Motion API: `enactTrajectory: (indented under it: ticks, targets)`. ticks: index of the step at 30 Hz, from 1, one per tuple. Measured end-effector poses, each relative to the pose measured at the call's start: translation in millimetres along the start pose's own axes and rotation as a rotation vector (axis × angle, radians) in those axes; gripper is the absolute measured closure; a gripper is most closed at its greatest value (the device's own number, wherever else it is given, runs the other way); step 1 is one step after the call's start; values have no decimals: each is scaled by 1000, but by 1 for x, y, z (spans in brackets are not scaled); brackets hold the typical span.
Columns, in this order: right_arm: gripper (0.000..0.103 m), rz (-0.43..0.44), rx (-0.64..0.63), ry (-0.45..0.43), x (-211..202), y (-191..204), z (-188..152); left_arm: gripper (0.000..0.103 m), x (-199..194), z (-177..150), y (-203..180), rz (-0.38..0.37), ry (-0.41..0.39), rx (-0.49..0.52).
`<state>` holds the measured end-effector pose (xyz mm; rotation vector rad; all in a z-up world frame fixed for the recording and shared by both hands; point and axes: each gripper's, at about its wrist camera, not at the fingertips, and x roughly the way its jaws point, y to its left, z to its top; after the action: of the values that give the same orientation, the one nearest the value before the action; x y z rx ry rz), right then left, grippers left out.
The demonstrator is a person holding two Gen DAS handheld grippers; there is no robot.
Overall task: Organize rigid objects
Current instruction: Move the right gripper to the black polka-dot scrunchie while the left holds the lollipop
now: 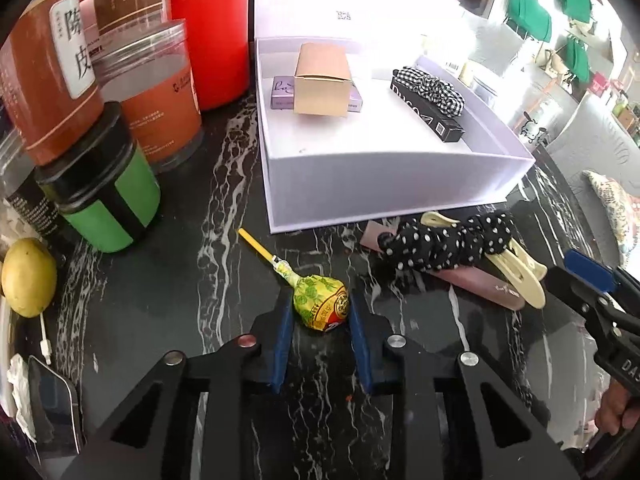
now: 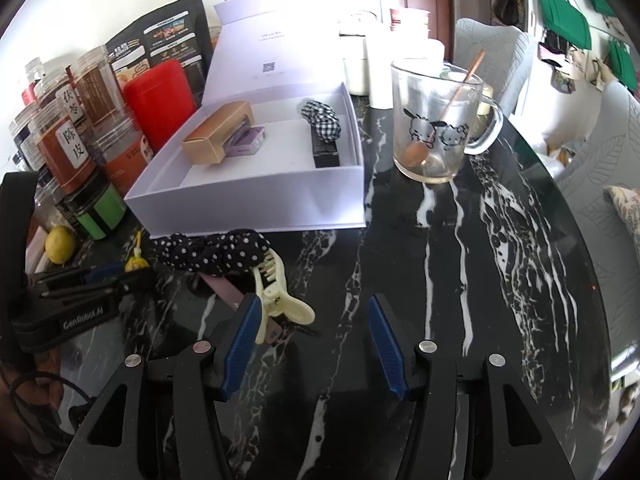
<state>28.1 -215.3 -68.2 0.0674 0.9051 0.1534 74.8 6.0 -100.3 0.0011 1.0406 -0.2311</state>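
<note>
Left tool [image 1: 320, 312] is down on the black marble worktop [image 1: 208, 280] with its blue pads [image 1: 282, 336] squeezed onto the wrapped head of a lollipop [image 1: 320, 307], so it's gripping the candy. The yellow stick points off toward 11 o'clock from the head. No earlier shot to compare, so just the pinch as it stands.

Right tool [image 2: 316, 340] hangs over bare marble, jaws partly spread and nothing between them. Its left pad sits just beside a cream hair claw [image 2: 276, 300], maybe brushing it, hard to say from this angle.

At 12 o'clock from the lollipop is the white box [image 1: 380, 188], lid flipped up behind it. Inside: a tan carton [image 1: 322, 80] lying on top of a small purple box [image 1: 282, 92], and toward 2 o'clock a checked scrunchie [image 1: 436, 86] draped on a long black box [image 1: 428, 114].

On the worktop at 3 o'clock from the lollipop, a polka-dot scrunchie [image 1: 452, 240] lies across the claw and a pink flat case [image 1: 484, 288].

Off at 10 o'clock there's a cluster of jars, including a green tin [image 1: 108, 204] and a red canister [image 1: 208, 36], and a lemon [image 1: 28, 278] at 9 o'clock. In the right wrist view a glass mug [image 2: 432, 128] with a spoon stands right of the box.
</note>
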Motion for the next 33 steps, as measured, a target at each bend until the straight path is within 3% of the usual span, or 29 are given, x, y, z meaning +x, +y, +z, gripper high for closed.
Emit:
enactTrajectory:
  ticks: [5, 12, 16, 23, 33]
  targets:
    - [46, 24, -29, 10, 6, 12, 6, 76, -7, -4, 6, 0, 7, -16]
    - [30, 74, -110, -14, 15, 38, 18, 76, -14, -9, 18, 13, 2, -36]
    - [29, 79, -189, -13, 30, 52, 27, 76, -15, -11, 23, 9, 1, -51]
    - [29, 125, -181, 56, 52, 51, 30, 76, -21, -9, 27, -10, -17, -62]
    - [60, 111, -167, 22, 38, 49, 27, 76, -15, -5, 27, -54, 7, -73]
